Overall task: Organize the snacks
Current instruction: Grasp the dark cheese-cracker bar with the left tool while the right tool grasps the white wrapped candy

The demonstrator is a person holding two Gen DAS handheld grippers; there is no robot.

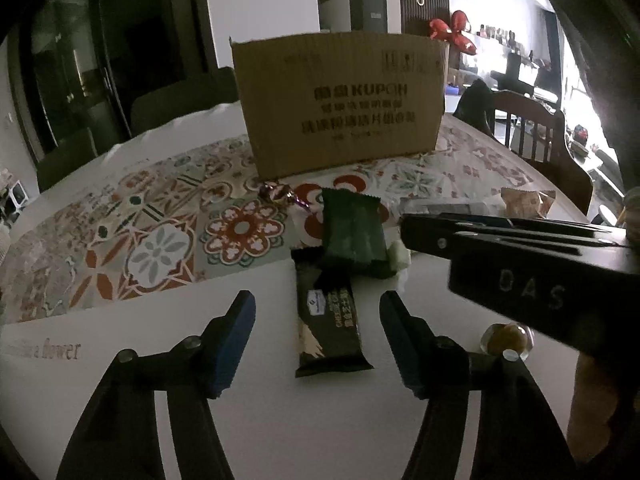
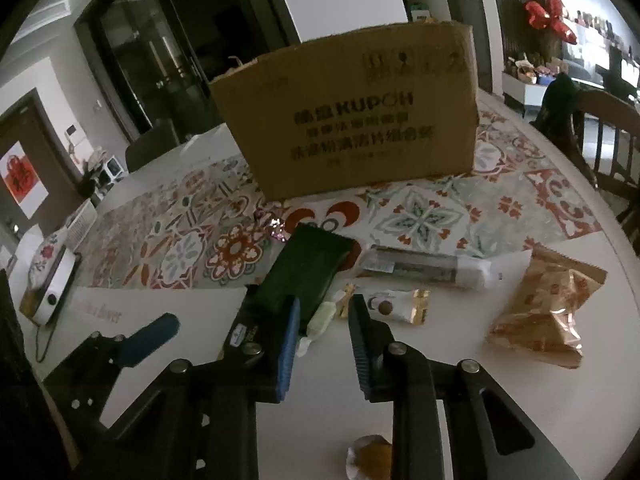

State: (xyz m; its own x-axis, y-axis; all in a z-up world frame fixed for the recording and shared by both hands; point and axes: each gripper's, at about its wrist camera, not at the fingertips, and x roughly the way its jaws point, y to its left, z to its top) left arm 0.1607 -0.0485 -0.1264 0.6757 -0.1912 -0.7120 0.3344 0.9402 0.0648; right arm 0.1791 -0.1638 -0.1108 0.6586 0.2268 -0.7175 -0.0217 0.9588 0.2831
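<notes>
While level, left claw (image 1: 318, 340) agape, right claw (image 2: 324, 344) parted

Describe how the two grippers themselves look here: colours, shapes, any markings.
Both match. The left gripper has black angular linkage arms with silver rivets, ending in blue ribbed pads. The right gripper is built the same, and its black body carries pale "DAS" lettering in the left view. No cables or sleeves are visible.

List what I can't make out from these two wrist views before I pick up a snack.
- Cardboard box interior: both views show only its front wall.
- Dark bar in the right wrist view: mostly hidden behind a finger.
- Round wrapped candy: cut off by the right view's bottom edge.
- Box print: too blurred to read.
</notes>
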